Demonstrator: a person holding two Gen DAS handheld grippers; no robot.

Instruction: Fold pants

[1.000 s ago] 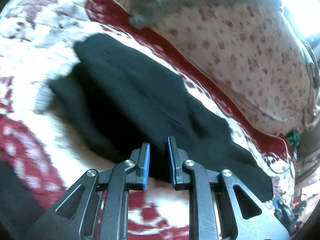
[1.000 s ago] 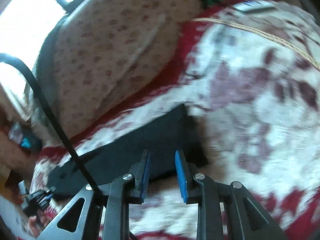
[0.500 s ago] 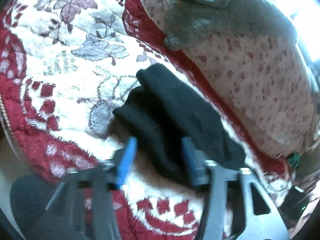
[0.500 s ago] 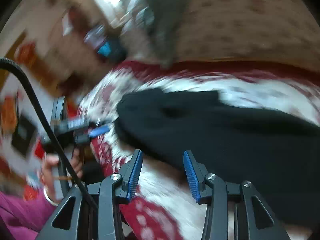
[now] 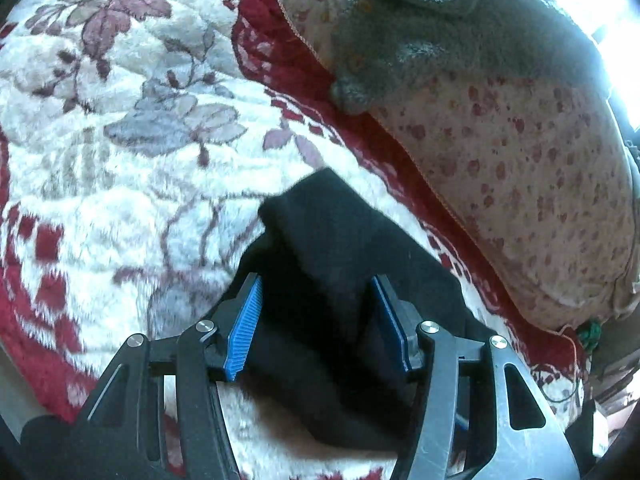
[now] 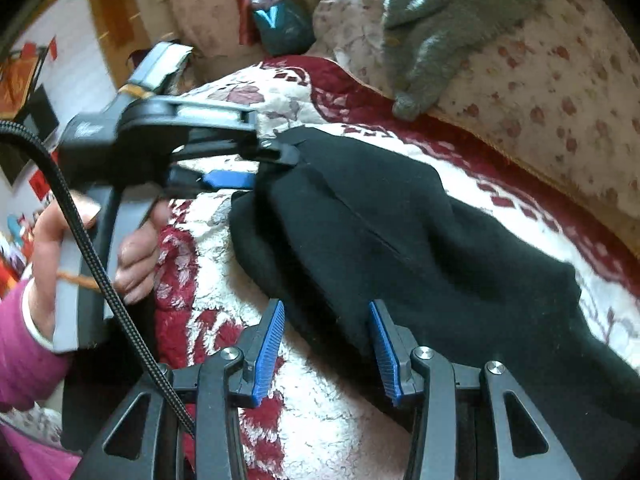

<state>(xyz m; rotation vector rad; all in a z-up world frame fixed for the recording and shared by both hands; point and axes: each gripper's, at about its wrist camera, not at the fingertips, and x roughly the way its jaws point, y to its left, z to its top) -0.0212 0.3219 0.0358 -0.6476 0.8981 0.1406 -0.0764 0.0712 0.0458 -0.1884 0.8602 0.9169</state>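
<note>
The black pants [image 6: 400,232] lie folded along their length on a red and white floral blanket [image 6: 320,420]. In the left wrist view the pants [image 5: 340,264] run between my open blue pads, with their end just ahead. My left gripper [image 5: 320,328] is open and straddles the cloth. It also shows in the right wrist view [image 6: 260,164] at the pants' far left end, jaws apart around the edge. My right gripper [image 6: 326,350] is open over the near edge of the pants.
A floral pillow [image 5: 520,168] with a grey towel [image 5: 460,28] on it lies behind the pants. The blanket's edge [image 5: 32,360] drops off at the left. A hand in a pink sleeve [image 6: 48,264] holds the left gripper. Room clutter stands beyond.
Both grippers opened wider. The left one let go and moved along to the pants' end. The right view swung left along the pants, now facing the left gripper.
</note>
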